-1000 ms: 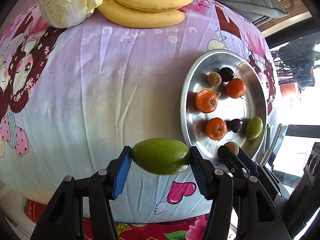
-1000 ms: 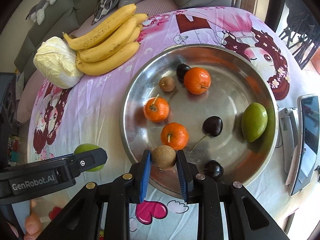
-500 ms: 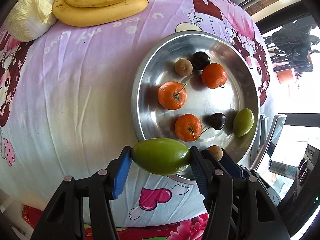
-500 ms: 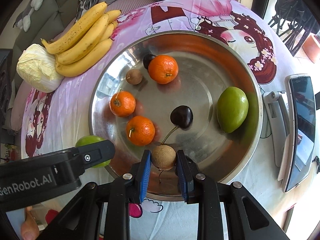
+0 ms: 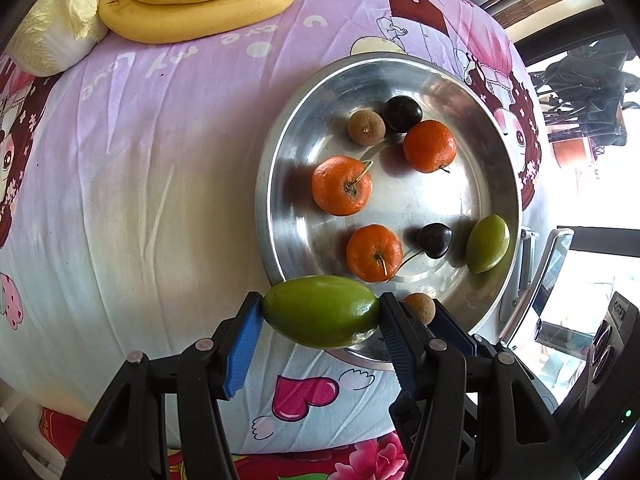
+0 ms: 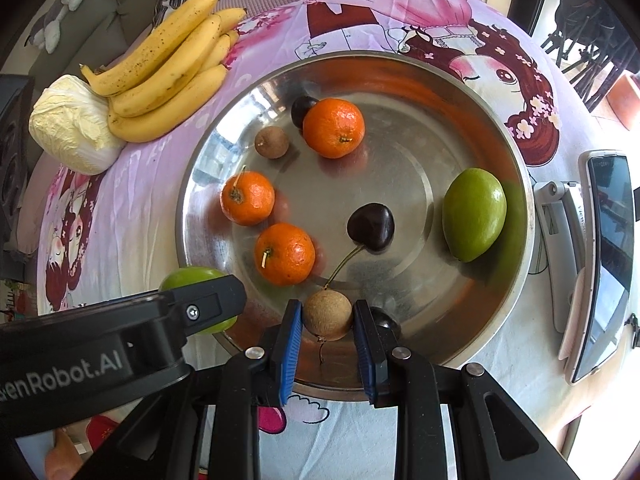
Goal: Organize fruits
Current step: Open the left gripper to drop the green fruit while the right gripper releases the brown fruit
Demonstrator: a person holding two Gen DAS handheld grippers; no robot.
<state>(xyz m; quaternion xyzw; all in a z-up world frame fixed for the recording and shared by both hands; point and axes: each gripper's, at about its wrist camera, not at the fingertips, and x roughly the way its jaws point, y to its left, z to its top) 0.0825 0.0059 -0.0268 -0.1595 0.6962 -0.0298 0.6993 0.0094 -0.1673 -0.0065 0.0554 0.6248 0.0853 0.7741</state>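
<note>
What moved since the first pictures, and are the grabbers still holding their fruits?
Both grippers moved in over the metal tray. The left gripper still grips the green fruit; the right gripper still grips the brown fruit. The tray's fruit stayed put.

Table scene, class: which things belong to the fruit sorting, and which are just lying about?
Job in hand: green fruit in left gripper, brown fruit in right gripper, metal dish, oranges, cherries.
Lying about: bananas, cabbage, phone.
</note>
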